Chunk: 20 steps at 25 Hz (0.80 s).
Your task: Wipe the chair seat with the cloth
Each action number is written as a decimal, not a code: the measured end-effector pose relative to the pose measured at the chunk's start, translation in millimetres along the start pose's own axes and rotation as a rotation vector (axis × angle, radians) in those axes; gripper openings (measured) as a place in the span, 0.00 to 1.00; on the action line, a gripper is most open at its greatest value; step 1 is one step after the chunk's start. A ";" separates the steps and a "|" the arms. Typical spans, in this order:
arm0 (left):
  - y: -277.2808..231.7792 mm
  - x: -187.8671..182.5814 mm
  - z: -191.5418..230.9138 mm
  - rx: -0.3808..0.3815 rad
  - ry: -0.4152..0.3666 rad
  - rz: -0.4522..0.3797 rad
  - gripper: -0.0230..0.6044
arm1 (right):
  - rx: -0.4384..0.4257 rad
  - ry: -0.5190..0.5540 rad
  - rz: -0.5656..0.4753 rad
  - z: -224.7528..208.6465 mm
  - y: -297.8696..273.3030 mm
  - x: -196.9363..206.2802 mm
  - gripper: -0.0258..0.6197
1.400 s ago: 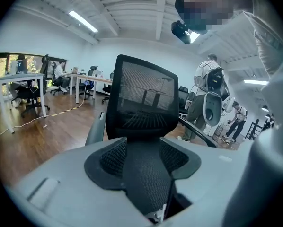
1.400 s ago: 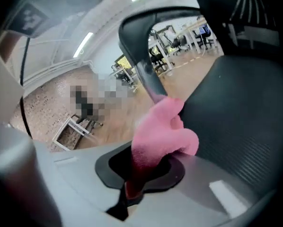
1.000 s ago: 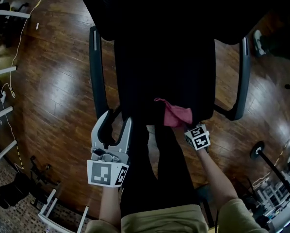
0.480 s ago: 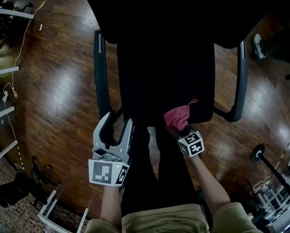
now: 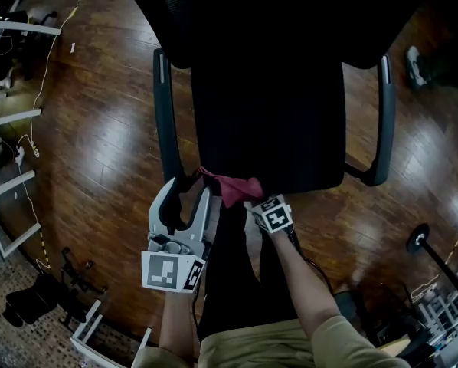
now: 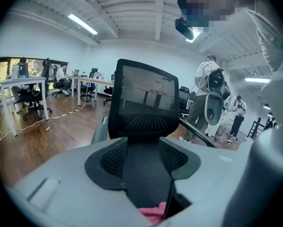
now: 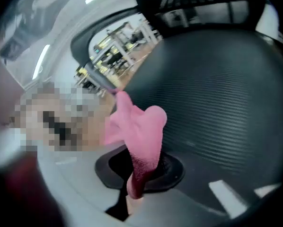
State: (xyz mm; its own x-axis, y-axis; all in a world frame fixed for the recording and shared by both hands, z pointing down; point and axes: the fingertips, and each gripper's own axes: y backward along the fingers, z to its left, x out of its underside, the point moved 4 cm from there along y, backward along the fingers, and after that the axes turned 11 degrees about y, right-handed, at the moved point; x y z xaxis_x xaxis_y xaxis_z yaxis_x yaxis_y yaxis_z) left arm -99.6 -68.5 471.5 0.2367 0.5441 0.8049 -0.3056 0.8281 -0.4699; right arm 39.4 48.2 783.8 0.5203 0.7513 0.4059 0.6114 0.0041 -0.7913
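My right gripper (image 5: 253, 202) has its jaws clamped on the pink cloth (image 5: 230, 187), which sits at the front-left corner of the chair seat (image 5: 267, 121), lower centre of the head view. The rest of the seat runs up the frame from there toward the backrest (image 6: 144, 96), so I'd judge the next stroke goes up and rightward. My left gripper (image 5: 185, 199) hangs just left of the cloth, jaws apart and holding nothing — whether the cloth actually presses the mesh I can't quite tell
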 end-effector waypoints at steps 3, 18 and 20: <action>-6.9 2.2 -9.7 0.022 0.011 -0.008 0.35 | 0.274 -0.158 -0.034 -88.9 92.3 60.1 0.07; 31.9 -13.9 -36.5 0.058 -0.034 -0.011 0.35 | -0.006 -0.472 -0.351 -101.9 197.6 65.3 0.06; 46.7 -27.2 -45.8 0.073 -0.035 -0.045 0.35 | -0.029 -0.412 -0.416 -63.5 208.1 33.6 0.06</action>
State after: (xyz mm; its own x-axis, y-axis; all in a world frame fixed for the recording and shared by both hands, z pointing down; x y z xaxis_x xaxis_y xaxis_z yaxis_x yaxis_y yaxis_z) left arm -78.1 -38.4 411.0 0.2193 0.5002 0.8377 -0.3622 0.8390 -0.4061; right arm 222.0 32.5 661.8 -0.0385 0.8849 0.4641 0.7334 0.3405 -0.5884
